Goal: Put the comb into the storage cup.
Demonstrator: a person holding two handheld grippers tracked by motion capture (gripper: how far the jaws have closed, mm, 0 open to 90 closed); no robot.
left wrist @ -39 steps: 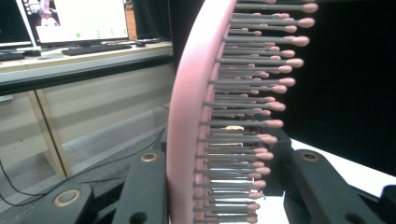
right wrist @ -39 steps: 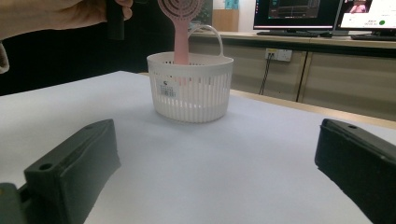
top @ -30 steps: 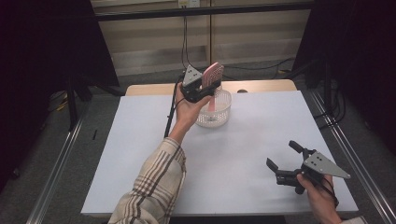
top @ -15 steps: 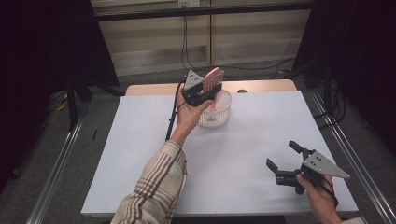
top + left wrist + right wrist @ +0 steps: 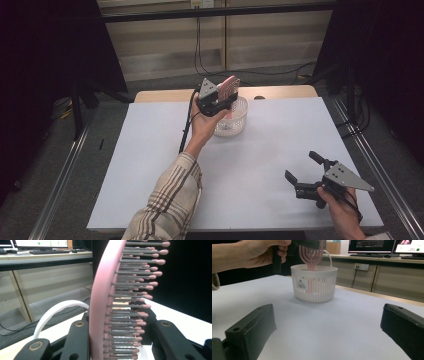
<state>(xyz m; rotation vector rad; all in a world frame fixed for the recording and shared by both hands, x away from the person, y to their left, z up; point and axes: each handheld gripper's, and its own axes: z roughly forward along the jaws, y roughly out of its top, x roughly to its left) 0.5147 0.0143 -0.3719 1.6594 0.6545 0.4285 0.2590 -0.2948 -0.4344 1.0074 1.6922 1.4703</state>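
Observation:
A pink hairbrush (image 5: 230, 88) stands upright with its handle reaching down into a white slatted basket (image 5: 235, 122) at the far middle of the table. My left gripper (image 5: 220, 102) is shut on the brush head, its jaws pressing either side of the bristled paddle (image 5: 105, 302). In the right gripper view the brush (image 5: 310, 251) dips inside the basket (image 5: 314, 282), held by the hand (image 5: 262, 252) above it. My right gripper (image 5: 301, 165) rests low near the front right of the table, open, nothing between its jaws (image 5: 327, 332).
The white table top (image 5: 150, 165) spreads between the basket and the right gripper. The basket's white handle (image 5: 57, 312) arcs beside the brush. Beyond the table are a wooden strip (image 5: 280, 92), cables and dark stands. Desks with monitors (image 5: 372, 246) stand behind.
The left hand has sunk a little, bringing the brush lower into the basket. The right gripper has stayed where it was.

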